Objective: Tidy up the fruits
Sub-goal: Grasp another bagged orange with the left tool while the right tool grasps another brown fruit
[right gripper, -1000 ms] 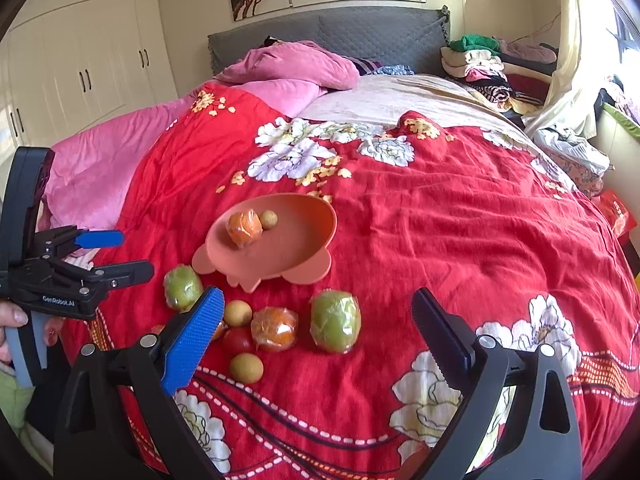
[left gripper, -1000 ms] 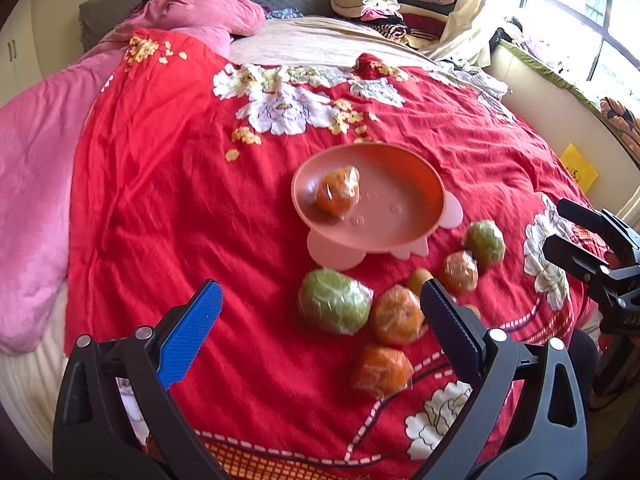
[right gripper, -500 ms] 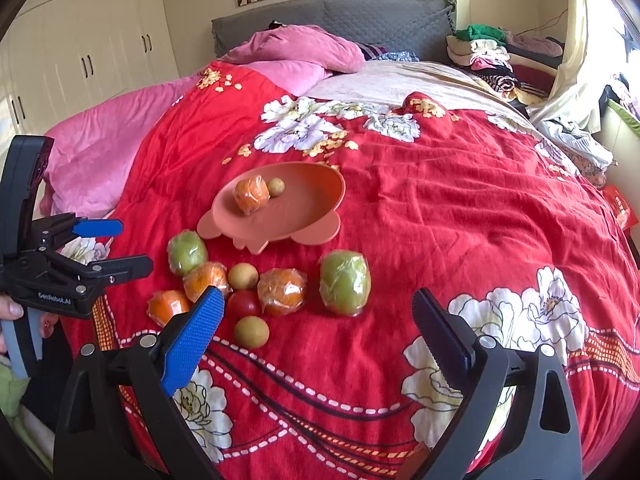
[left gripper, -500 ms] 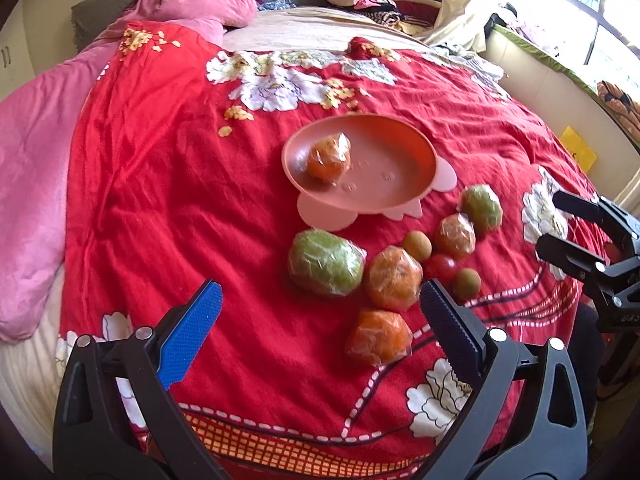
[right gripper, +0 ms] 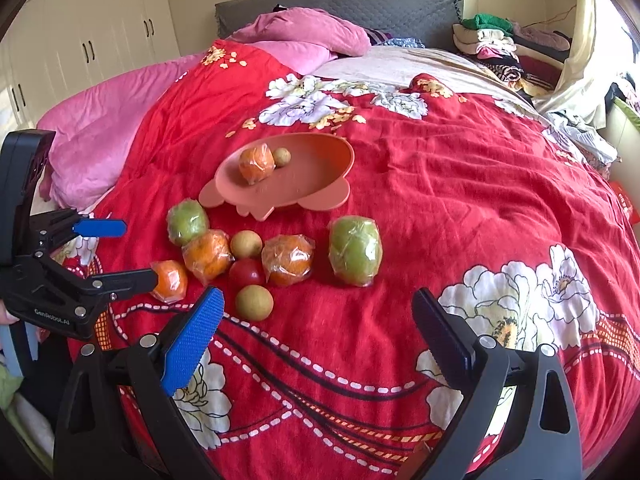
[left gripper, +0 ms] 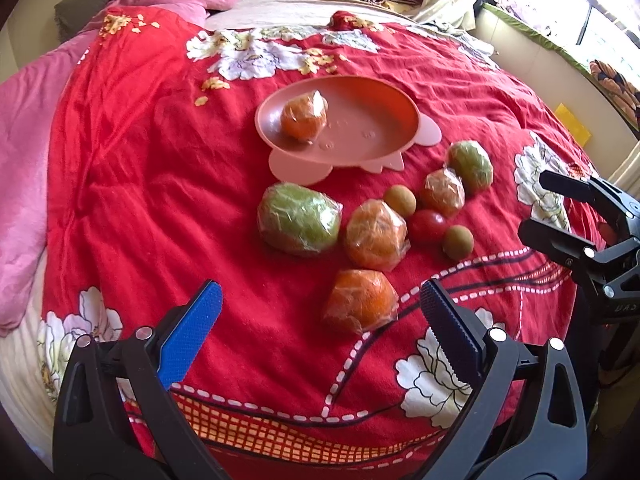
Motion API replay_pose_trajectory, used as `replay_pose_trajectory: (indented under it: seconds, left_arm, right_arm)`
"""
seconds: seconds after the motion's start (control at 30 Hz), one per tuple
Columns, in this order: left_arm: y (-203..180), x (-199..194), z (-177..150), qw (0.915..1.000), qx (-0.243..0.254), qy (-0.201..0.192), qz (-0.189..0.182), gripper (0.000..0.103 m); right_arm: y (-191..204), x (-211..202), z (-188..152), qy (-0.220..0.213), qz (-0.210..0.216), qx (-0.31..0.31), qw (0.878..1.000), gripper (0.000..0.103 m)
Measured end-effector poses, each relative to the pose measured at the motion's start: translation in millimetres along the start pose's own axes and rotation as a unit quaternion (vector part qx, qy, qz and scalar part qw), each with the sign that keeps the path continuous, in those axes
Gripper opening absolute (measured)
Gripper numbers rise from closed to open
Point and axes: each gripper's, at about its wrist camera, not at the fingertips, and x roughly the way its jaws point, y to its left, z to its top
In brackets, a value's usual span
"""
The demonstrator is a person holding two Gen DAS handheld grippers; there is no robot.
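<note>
1. Over the last second both cameras have drawn closer to the fruit on the red floral bedspread [left gripper: 128, 168], so the loose cluster now fills the middle of each view instead of sitting low near the fingers.
2. The left gripper [left gripper: 320, 312] hangs with its jaws spread wide and nothing between them; a film-wrapped orange [left gripper: 360, 306] lies just ahead of the gap, lower centre of the left wrist view.
3. The right gripper [right gripper: 316, 316] is likewise spread and empty; a small round brown fruit [right gripper: 254, 302], possibly a longan, lies nearest its blue pad.
4. The pink bowl-shaped plate [right gripper: 320, 176] sits above centre in the right wrist view. It holds one wrapped orange [right gripper: 256, 164] touching a second small brown fruit [right gripper: 281, 157]; that small one is hidden in the left view.
5. Nothing on the bedspread has shifted: two wrapped green fruits [right gripper: 355, 251], three wrapped oranges, a red tomato [right gripper: 247, 273] and two brown fruits lie close together below the plate.
6. Judging by this approach, the sorting is barely begun, and the left gripper looks best placed to take the nearest orange; the slippery film and soft bedding may let it roll.
</note>
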Motion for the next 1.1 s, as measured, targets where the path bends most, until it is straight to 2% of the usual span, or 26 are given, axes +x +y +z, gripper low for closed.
replay_pose_trajectory:
  seconds: [0.23, 0.5, 0.77, 0.83, 1.0, 1.1]
  left_arm:
    - [-5, 4, -4, 0.9999, 0.008, 0.005, -0.008, 0.093]
    - [-9, 12, -5, 0.9993, 0.014, 0.015, -0.031, 0.062]
    - [-12, 28, -10, 0.998, 0.021, 0.036, -0.047, 0.046]
    - [-10, 30, -10, 0.998, 0.021, 0.034, -0.048, 0.044]
    - [-7, 31, -8, 0.9978, 0.018, 0.034, -0.054, 0.04]
    - [-6, 30, -8, 0.9977, 0.018, 0.033, -0.055, 0.039]
  right_arm:
    - [0, 3, -4, 0.006, 0.002, -0.001, 1.0, 0.095]
    - [1, 9, -6, 0.013, 0.006, -0.003, 1.0, 0.095]
    - [10, 23, -11, 0.029, 0.013, -0.02, 0.999, 0.092]
    - [13, 27, -11, 0.034, 0.019, -0.024, 0.999, 0.086]
    - [19, 42, -12, 0.054, 0.039, -0.033, 0.997, 0.057]
    - [24, 48, -10, 0.055, 0.043, -0.043, 0.997, 0.051]
